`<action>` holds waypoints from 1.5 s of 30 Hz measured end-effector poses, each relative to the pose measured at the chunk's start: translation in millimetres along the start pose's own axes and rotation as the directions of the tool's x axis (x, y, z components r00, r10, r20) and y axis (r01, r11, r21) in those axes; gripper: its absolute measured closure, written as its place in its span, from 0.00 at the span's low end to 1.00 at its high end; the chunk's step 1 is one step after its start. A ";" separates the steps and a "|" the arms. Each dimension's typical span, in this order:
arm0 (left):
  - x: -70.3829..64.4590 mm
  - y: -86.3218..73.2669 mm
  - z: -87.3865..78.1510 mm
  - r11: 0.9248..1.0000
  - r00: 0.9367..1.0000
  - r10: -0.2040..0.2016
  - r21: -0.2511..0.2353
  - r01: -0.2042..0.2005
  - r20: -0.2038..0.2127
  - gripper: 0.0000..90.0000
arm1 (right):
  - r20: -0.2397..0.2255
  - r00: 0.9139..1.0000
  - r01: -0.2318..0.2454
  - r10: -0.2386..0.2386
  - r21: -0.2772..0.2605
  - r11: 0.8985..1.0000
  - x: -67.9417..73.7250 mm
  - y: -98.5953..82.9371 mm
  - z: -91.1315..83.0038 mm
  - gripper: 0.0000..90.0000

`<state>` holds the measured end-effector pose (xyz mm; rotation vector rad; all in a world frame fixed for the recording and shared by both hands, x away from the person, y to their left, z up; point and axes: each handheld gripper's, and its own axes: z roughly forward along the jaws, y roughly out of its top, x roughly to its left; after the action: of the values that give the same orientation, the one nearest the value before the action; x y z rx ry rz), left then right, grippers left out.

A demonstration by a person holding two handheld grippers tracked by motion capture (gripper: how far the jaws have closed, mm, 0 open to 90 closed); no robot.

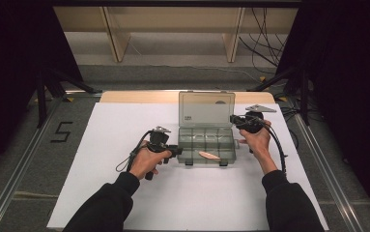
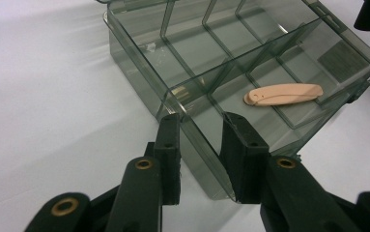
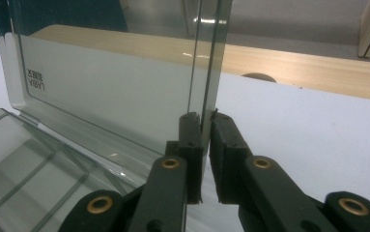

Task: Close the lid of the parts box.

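Observation:
A smoky clear compartment box (image 1: 185, 143) lies on the white table sheet with its lid (image 1: 206, 108) standing upright. A peach, flat, elongated piece (image 1: 209, 155) (image 2: 283, 94) rests in a front compartment. My left gripper (image 1: 177, 151) (image 2: 202, 121) clamps the box's front left corner wall (image 2: 192, 135), one jaw outside and one inside. My right gripper (image 1: 233, 119) (image 3: 204, 118) is shut on the lid's right edge (image 3: 206, 58), low down near the hinge side.
The white sheet (image 1: 124, 193) covers the table, with a wooden strip (image 1: 134, 96) along the far edge. A "5" mark (image 1: 62, 131) lies on the floor at left. Dark stand legs (image 1: 42, 96) and cables (image 1: 269, 43) flank the table.

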<state>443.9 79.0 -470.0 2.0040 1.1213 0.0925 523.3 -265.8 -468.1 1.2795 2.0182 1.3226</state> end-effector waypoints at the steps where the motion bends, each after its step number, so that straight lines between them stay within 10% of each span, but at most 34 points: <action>1: -0.1 0.0 0.0 1.000 1.000 -0.001 -0.001 0.001 0.000 0.76 | -0.004 1.000 -0.009 0.009 0.004 1.000 1.0 -0.3 -0.3 0.93; 35: -0.9 0.4 0.1 1.000 0.999 0.029 0.004 -0.029 -0.015 0.75 | 0.034 0.997 0.067 -0.064 -0.077 0.995 4.8 -9.6 -1.2 0.93; 45: 2.5 12.9 -4.9 0.997 0.998 0.059 -0.045 -0.060 -0.032 0.45 | 0.040 0.997 0.073 -0.071 -0.040 0.997 5.4 -9.2 -4.4 0.93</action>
<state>452.0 80.4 -458.7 2.0017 1.0694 0.1783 513.2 -264.6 -473.3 1.1933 1.9809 1.2906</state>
